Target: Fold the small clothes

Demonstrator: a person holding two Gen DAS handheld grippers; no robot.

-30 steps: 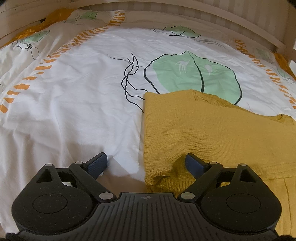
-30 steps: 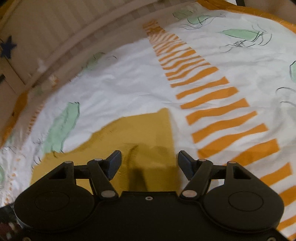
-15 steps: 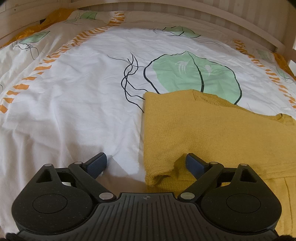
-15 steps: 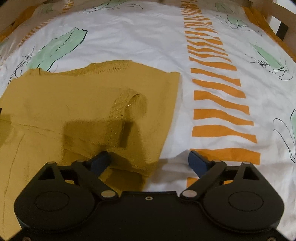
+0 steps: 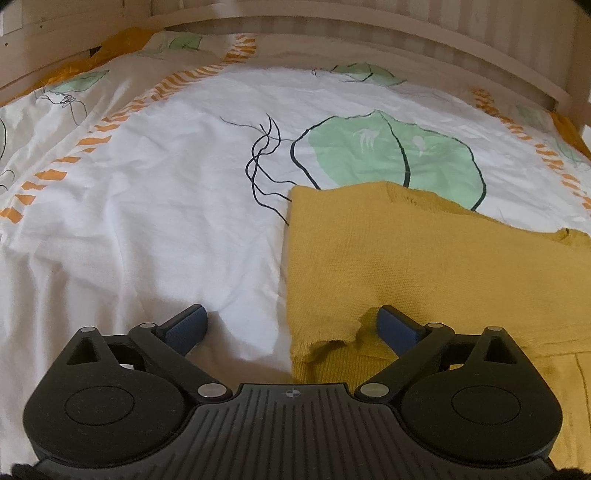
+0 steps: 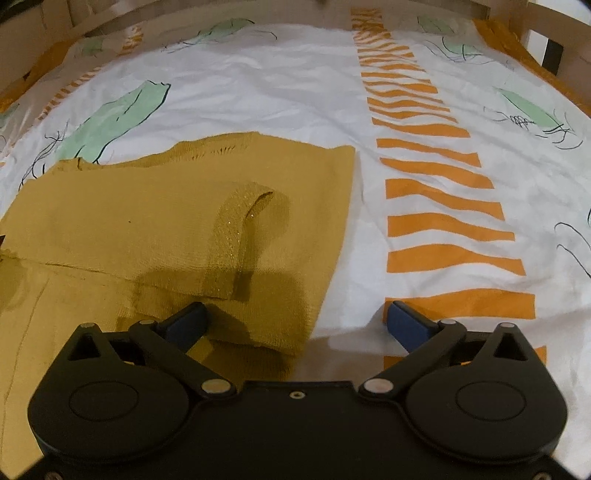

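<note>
Mustard knitted garment lies folded on the printed bedsheet, its corners between the wide-open left gripper and right gripper, whose jaws have just been opening, gripping nothing.

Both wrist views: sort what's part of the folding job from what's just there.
Job:
- mustard knit garment, partly folded
- left tongs, open
- right tongs, open

Just there:
- leaf-print bedcover
- wooden bed frame

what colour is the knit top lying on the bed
Mustard yellow knit top, one plain colour; the right wrist view shows it best.
</note>
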